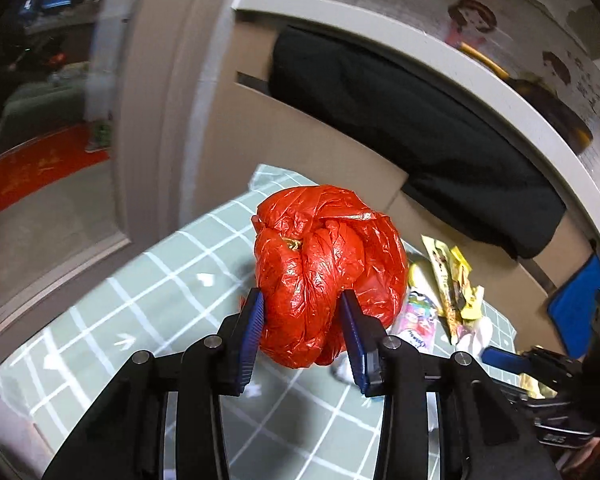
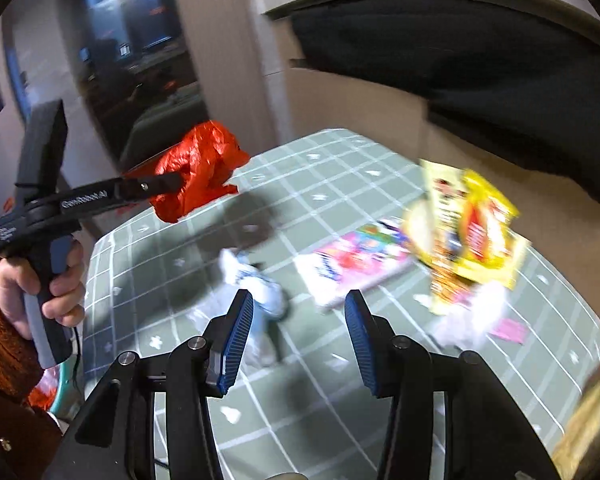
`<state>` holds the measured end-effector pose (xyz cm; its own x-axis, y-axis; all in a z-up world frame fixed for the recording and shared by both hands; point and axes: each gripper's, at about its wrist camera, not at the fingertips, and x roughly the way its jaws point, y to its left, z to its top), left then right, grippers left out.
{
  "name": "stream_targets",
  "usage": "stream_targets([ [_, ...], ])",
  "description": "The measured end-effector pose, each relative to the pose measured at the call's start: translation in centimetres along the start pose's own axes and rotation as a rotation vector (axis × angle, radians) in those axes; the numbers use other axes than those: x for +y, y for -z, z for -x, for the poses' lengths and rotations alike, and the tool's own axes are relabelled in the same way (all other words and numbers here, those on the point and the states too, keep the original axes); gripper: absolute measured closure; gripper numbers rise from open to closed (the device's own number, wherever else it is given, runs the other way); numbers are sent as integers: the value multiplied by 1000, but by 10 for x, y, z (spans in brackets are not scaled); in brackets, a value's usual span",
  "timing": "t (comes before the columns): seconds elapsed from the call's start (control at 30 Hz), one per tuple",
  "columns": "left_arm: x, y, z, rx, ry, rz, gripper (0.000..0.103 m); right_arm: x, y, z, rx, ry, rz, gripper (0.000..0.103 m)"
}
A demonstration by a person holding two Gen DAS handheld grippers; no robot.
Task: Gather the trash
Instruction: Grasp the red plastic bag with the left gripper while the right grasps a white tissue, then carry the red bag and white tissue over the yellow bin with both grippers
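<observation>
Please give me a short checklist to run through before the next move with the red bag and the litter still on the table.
1. Left gripper clamped on the red bag: ok.
2. Bag lifted clear of the checked tablecloth: ok in the right wrist view.
3. Right gripper open and empty: ok.
4. Litter left on the table, white crumpled tissue, pink packet, yellow wrappers: not ok.
5. Right gripper lined up over one item: cannot tell, the picture is blurred.
6. A bin to take the bag: cannot tell.

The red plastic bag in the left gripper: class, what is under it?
The red plastic bag hangs clear of the green checked tablecloth, which lies beneath with the bag's shadow. Its contents stay hidden.
</observation>
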<state>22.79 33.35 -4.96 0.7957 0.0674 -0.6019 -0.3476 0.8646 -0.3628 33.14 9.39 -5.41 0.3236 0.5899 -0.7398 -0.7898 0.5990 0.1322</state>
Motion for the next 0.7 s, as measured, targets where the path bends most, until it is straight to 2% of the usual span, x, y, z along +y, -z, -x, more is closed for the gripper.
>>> stream_targets([
  [0.17, 16, 5, 22, -6, 23, 42, 64, 24, -12, -36, 23, -56, 96, 58],
  [0.33, 26, 5, 40, -46, 3, 48, 64, 34, -14, -71, 81, -39, 135, 59],
  [0.43, 27, 5, 43, -50, 7, 55, 64, 29, -8, -88, 108, -17, 124, 64],
  [0.5, 27, 5, 44, -48, 6, 47, 64, 24, -3, -88, 114, 1, 108, 67],
  [0.6, 18, 6, 46, -47, 6, 25, 64, 15, -1, -79, 118, -38, 61, 71],
  [0.7, 1, 7, 47, -54, 14, -15, 64, 10, 1, -53, 74, -22, 35, 72],
])
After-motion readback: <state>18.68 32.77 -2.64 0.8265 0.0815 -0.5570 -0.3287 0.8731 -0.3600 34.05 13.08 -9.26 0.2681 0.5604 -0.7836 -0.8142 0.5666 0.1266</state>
